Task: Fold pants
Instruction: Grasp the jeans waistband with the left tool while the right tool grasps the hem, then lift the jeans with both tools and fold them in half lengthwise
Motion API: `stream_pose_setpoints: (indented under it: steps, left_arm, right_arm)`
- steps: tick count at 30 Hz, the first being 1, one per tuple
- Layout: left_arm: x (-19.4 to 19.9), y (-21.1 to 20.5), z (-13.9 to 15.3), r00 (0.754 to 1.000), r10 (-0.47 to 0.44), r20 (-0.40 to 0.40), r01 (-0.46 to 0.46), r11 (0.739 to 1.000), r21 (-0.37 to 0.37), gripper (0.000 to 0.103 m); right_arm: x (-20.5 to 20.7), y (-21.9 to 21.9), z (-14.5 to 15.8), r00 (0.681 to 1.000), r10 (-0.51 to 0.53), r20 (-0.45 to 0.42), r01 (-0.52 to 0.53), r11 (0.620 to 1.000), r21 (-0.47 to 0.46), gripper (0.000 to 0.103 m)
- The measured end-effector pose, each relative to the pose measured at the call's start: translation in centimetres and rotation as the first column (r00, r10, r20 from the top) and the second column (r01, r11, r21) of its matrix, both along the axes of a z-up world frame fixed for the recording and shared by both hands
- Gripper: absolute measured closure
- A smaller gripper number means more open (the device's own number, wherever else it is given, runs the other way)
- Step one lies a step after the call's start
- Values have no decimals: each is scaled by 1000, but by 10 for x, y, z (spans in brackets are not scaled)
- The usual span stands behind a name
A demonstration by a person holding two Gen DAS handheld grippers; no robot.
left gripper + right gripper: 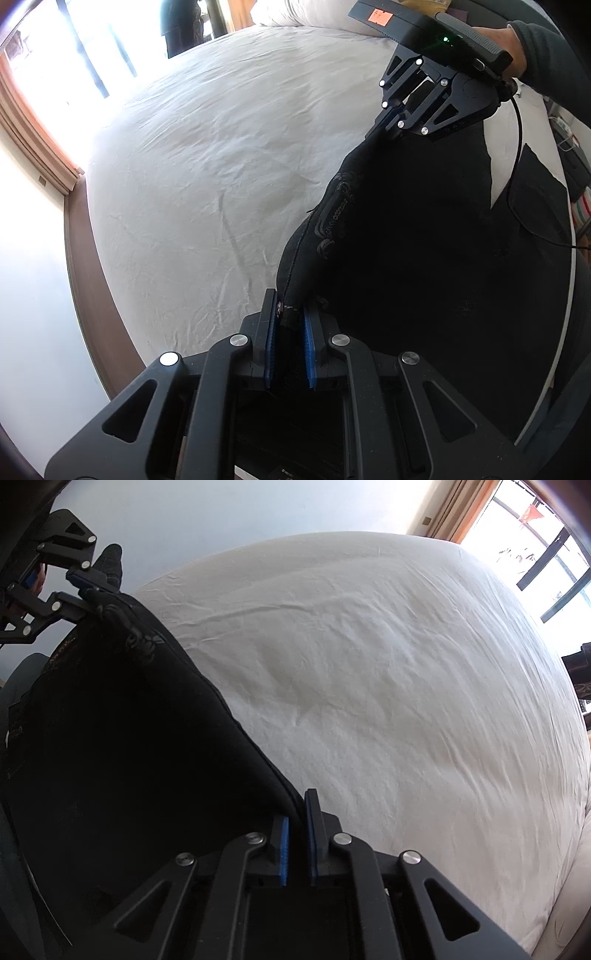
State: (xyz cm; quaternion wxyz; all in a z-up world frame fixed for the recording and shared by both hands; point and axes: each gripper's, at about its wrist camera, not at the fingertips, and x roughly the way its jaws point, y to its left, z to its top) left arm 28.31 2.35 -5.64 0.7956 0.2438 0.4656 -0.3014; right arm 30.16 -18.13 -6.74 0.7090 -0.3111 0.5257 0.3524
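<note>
Black pants held up above white bed, waistband edge stretched between both tongs, rest hanging toward person.

Left tongs clamped on one waistband corner by button; right tongs clamped on other corner.

Step, as judged: lay garment flat on bed. Keep edge taut, both ends level, lower evenly so legs land unwrinkled.

Embroidered motif near waistband, unreadable. Orange sticker on right tool: writing too small to read.
</note>
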Motion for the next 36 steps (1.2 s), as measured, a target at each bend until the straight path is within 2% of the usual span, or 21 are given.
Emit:
stream_pose_setpoints:
  steps: [11, 19, 23, 28, 36]
  left_arm:
    - [-53, -4, 29, 999, -15, 38, 16, 1000, -24, 92]
    - [-114, -14, 39, 998, -50, 37, 51, 998, -41, 92]
    - [-144, -20, 30, 997, -82, 13, 83, 996, -40, 92]
    - [-186, -31, 6, 990, -135, -45, 134, 991, -27, 92]
    - [-232, -45, -27, 974, -207, -93, 210, 977, 33, 92]
  right_arm:
    - [-57, -9, 47, 999, -20, 33, 18, 997, 71, 99]
    - [-111, -6, 66, 999, 16, 32, -18, 998, 61, 99]
    - [-141, -4, 60, 999, 37, 6, -37, 998, 49, 99]
    - [-182, -7, 42, 998, 39, -43, -37, 998, 50, 99]
    - [-246, -14, 13, 995, 11, -98, -5, 998, 62, 99]
